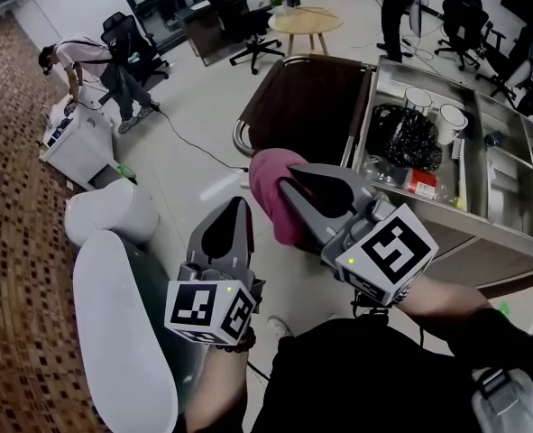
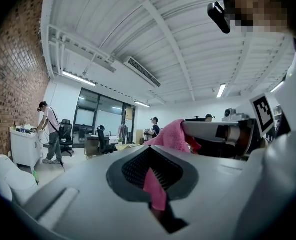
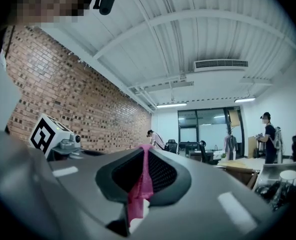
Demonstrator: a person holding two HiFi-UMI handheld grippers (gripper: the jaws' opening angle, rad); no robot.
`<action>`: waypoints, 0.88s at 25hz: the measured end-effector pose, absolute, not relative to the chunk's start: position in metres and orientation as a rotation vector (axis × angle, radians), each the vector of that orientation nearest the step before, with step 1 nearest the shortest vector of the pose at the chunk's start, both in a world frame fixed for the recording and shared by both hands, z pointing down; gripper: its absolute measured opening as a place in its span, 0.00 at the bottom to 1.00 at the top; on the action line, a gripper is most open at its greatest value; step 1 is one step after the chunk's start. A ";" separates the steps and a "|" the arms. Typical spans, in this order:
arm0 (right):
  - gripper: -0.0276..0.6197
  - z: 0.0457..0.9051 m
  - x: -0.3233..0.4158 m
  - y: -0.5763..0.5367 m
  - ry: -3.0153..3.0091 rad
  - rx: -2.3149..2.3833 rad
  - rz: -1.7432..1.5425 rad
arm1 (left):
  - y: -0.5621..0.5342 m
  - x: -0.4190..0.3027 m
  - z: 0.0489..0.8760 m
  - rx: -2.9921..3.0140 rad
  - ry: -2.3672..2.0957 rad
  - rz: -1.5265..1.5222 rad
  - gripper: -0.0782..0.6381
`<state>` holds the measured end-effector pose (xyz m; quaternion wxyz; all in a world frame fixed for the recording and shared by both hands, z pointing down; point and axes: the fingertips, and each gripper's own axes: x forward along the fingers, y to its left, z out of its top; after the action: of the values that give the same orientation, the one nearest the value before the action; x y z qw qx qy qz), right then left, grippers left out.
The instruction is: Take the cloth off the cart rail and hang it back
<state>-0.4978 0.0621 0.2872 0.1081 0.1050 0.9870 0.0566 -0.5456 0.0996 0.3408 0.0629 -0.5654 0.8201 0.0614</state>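
A pink cloth (image 1: 268,193) hangs in the air between my two grippers, off the cart. My right gripper (image 1: 285,184) is shut on it, and a pink strip (image 3: 139,189) shows pinched between its jaws. To its left, my left gripper (image 1: 242,204) is shut on another edge; pink fabric (image 2: 156,190) sits in its jaw gap, with the rest of the cloth bunched on the right gripper's tip (image 2: 171,136). The cart's curved metal rail (image 1: 240,130) lies beyond the grippers, bare, at the near end of the steel cart (image 1: 385,69).
The cart's trays hold two white cups (image 1: 450,121), a black bag (image 1: 405,137) and small items. A white rounded seat (image 1: 122,336) stands at my lower left. A person bends over a white cabinet (image 1: 75,144) far left. A round table (image 1: 306,22) and office chairs stand behind.
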 end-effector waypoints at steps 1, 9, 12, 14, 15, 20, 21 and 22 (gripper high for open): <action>0.07 0.286 -0.505 0.068 2.903 0.290 0.172 | 0.105 -0.553 0.339 -1.724 2.467 0.188 0.11; 0.07 0.274 -0.580 0.147 2.910 0.128 0.210 | 0.176 -0.633 0.327 -1.876 2.355 0.198 0.11; 0.07 0.275 -0.623 0.185 2.963 0.043 0.177 | 0.211 -0.679 0.322 -1.933 2.308 0.227 0.11; 0.07 0.270 -0.654 0.206 2.945 0.005 0.235 | 0.231 -0.710 0.321 -1.970 2.280 0.246 0.11; 0.07 0.270 -0.666 0.215 2.953 -0.012 0.242 | 0.240 -0.722 0.320 -1.986 2.268 0.254 0.11; 0.07 0.276 -0.679 0.239 3.032 -0.113 0.157 | 0.258 -0.734 0.322 -2.051 2.217 0.269 0.11; 0.07 0.273 -0.681 0.241 2.994 -0.110 0.217 | 0.260 -0.735 0.323 -2.058 2.209 0.272 0.11; 0.07 0.271 -0.684 0.243 2.974 -0.109 0.250 | 0.262 -0.738 0.323 -2.063 2.202 0.276 0.11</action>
<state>-0.6840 0.2428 0.2708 0.0774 -0.0365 0.9928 0.0836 -0.7384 0.2619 0.3234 0.0555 -0.6798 0.7256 0.0911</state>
